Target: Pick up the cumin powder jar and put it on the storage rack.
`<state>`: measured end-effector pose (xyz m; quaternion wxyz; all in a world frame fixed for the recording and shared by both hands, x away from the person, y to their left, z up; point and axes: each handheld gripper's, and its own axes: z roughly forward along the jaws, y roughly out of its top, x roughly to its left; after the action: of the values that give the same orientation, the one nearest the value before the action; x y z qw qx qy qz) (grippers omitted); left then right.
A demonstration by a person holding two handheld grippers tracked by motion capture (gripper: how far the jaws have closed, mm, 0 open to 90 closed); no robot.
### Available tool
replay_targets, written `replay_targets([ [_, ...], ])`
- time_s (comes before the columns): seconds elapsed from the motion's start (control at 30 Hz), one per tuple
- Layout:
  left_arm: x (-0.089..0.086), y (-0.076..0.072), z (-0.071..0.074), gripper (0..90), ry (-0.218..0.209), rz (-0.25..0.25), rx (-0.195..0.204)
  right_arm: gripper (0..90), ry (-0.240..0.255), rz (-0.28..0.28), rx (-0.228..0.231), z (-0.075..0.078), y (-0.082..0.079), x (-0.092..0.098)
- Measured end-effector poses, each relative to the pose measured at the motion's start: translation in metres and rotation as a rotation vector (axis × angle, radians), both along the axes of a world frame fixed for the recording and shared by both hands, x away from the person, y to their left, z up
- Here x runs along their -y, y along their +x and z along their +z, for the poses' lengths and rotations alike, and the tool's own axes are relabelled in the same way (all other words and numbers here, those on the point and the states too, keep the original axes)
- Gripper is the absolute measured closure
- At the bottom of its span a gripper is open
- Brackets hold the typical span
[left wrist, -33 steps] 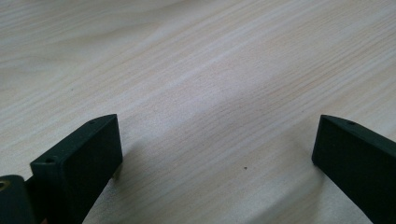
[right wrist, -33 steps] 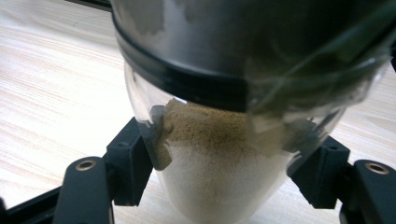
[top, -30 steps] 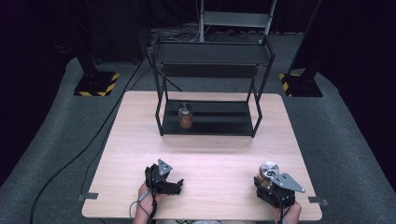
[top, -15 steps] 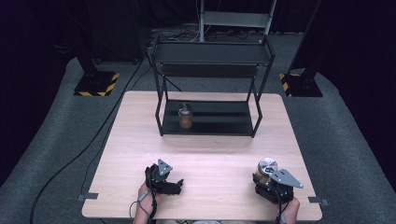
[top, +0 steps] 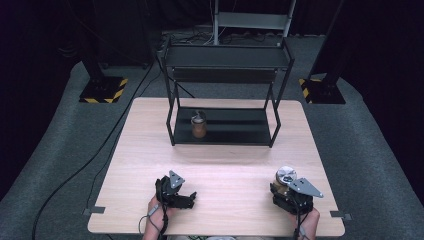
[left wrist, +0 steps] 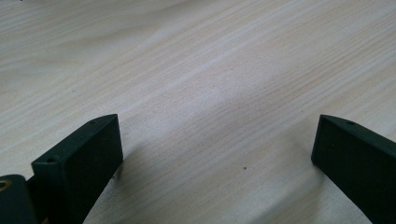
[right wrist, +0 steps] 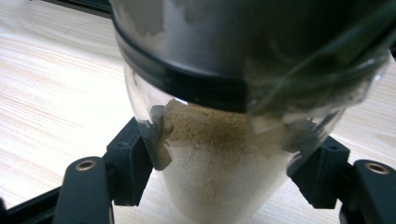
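The right gripper (top: 286,186) is clamped on a jar (right wrist: 224,140) of pale powder near the table's (top: 225,165) front right corner, apparently just off the wood. The left gripper (top: 187,199) rests near the front edge, jaws apart.

The counter (top: 220,160) is pale wood with fine straight grain, and the rack (top: 225,95) on it is black. The jar (right wrist: 219,154) is clear glass with a silver lid and black band, holding tan powder that pales to off-white below; the second jar (top: 199,125) holds brown. Both grippers (top: 182,197) (top: 286,186) are black, the floor (top: 60,150) grey carpet, and two stand bases (top: 102,92) carry yellow-and-black stripes.
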<state>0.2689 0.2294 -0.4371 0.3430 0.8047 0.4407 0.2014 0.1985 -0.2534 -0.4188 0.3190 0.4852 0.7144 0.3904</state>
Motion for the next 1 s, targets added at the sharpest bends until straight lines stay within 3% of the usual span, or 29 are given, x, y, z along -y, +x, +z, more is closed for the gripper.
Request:
replay_targets([
  [1.0,0.001,-0.001,0.000,1.8,0.003,0.000,0.005,30.3,0.001,0.008,-0.002,0.001,0.031,-0.006],
])
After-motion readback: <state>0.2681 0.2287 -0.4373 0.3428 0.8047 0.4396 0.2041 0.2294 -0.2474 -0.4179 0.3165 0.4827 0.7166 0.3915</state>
